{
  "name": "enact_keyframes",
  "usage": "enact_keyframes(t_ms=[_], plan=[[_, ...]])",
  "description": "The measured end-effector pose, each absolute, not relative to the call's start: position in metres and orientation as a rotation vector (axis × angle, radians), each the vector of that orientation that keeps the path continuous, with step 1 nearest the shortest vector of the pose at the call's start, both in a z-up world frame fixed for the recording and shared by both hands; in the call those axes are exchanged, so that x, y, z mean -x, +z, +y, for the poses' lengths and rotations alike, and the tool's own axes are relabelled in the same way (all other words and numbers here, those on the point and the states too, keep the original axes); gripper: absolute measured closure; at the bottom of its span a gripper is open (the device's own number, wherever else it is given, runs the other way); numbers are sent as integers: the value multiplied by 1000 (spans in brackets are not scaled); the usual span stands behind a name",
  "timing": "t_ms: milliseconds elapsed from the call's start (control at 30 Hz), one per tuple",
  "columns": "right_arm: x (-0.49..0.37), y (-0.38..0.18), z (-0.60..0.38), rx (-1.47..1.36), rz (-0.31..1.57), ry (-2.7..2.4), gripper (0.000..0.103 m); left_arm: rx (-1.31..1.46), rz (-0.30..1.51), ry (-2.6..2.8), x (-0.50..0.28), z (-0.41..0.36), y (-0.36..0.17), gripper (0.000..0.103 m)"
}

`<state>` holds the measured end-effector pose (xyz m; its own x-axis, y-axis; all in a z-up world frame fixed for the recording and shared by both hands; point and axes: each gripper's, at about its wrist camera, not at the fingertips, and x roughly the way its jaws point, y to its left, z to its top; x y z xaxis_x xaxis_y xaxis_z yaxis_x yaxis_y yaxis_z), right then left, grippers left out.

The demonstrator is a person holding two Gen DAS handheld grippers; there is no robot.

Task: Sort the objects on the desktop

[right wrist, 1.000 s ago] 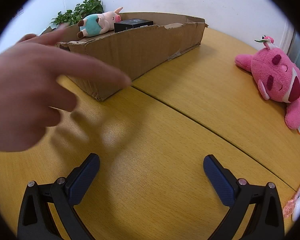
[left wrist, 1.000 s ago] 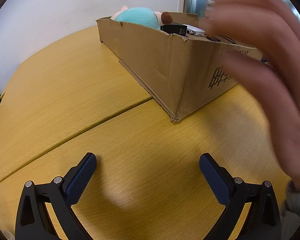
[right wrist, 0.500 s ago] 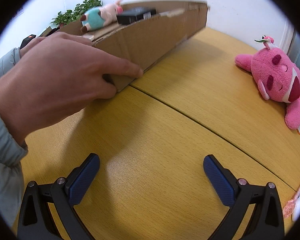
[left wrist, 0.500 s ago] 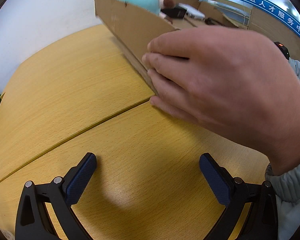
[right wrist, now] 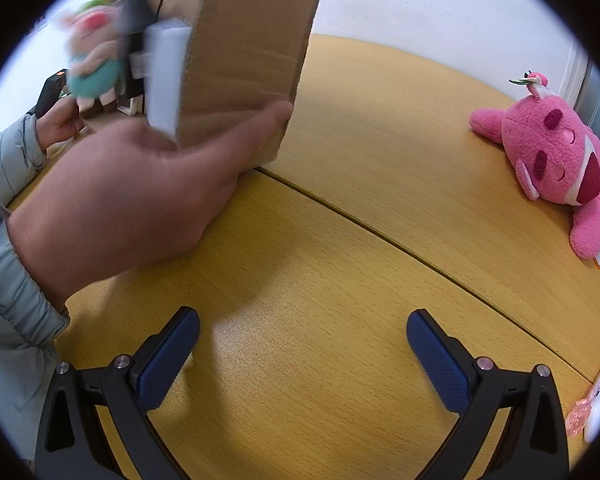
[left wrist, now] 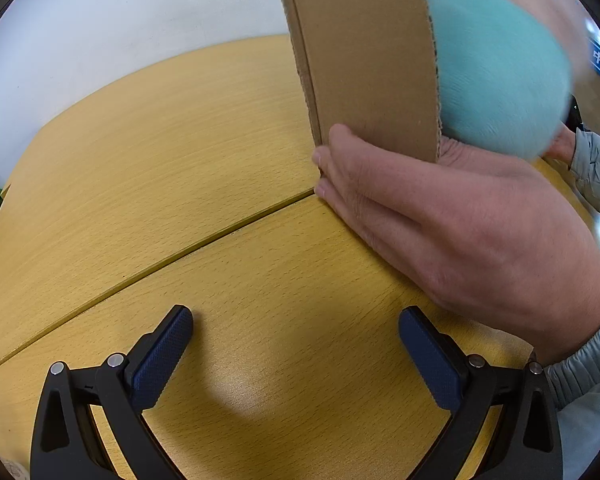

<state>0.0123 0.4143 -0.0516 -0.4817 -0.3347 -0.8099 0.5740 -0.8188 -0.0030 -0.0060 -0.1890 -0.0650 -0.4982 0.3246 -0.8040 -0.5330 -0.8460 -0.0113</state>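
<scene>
A person's bare hands (left wrist: pixel 452 216) tip a cardboard box (left wrist: pixel 364 60) steeply up on the wooden table. A teal and pink pig plush (right wrist: pixel 92 64), a black box (right wrist: pixel 134 32) and a white box (right wrist: pixel 164 76) slide out of it, blurred. The pig's teal body also shows in the left wrist view (left wrist: pixel 500 72). A pink plush bear (right wrist: pixel 556 160) lies on the table at the right. My left gripper (left wrist: pixel 296 344) and right gripper (right wrist: pixel 302 350) are both open and empty, low over the table in front of the box.
A pink spoon (right wrist: pixel 588 396) and a small white object (right wrist: pixel 598 416) lie at the table's right edge. A seam (right wrist: pixel 400 248) crosses the tabletop. A white wall stands behind the table.
The hand took hold of the box's near corner and tipped the box from flat to nearly upright. The things inside are falling out. Both grippers have stayed still.
</scene>
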Motion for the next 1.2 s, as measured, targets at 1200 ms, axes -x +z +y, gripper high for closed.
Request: enact_keyframes(t_ms=[1200], plan=[[-43,32,427,-1170,370,-2292,0,1183,327,2334,-7,-198,-63,0]])
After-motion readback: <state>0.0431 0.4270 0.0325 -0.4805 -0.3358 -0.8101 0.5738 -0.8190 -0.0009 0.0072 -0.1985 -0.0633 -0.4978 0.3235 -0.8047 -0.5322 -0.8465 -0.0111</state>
